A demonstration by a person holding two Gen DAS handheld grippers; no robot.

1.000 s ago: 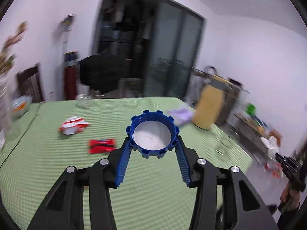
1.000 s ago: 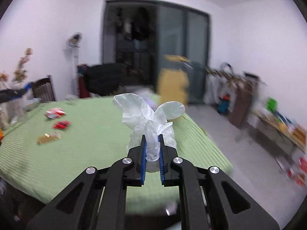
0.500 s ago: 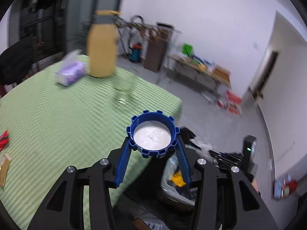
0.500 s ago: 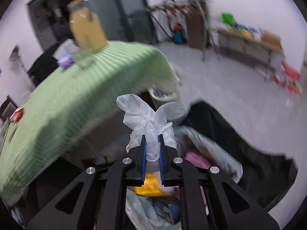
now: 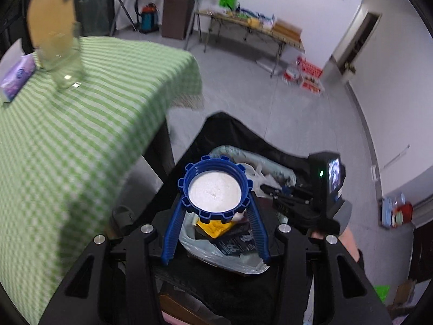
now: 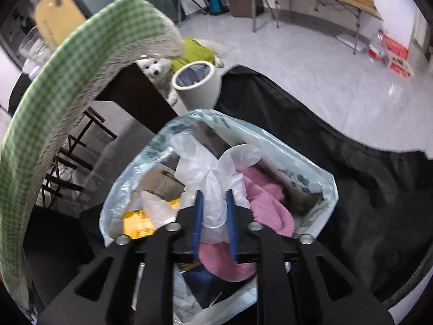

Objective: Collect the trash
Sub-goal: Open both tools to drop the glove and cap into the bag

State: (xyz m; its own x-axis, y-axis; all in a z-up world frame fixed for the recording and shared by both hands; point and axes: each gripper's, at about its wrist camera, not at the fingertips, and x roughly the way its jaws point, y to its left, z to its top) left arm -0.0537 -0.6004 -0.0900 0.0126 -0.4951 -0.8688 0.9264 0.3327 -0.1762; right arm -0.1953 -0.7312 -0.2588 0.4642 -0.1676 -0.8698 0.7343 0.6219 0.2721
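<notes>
Blue cap (image 5: 214,191) and clear plastic glove (image 6: 215,187) above the trash bag (image 6: 297,146).
Left gripper (image 5: 215,208) clasps the cap over the bag's mouth. Right gripper (image 6: 213,197), jaws just widened, has the crumpled glove loose between its fingers, directly over the bag's pink cloth (image 6: 266,203) and yellow wrapper (image 6: 136,223).

Both wrist views look steeply down, close over the trash bag (image 5: 243,260) (image 6: 311,168).

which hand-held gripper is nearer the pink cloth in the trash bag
Right. The right hand-held gripper hangs just over the pink cloth, its jaws just opening around a clear plastic glove. The left hand-held gripper, clamped on a blue lid, hangs higher over the bag.
</notes>
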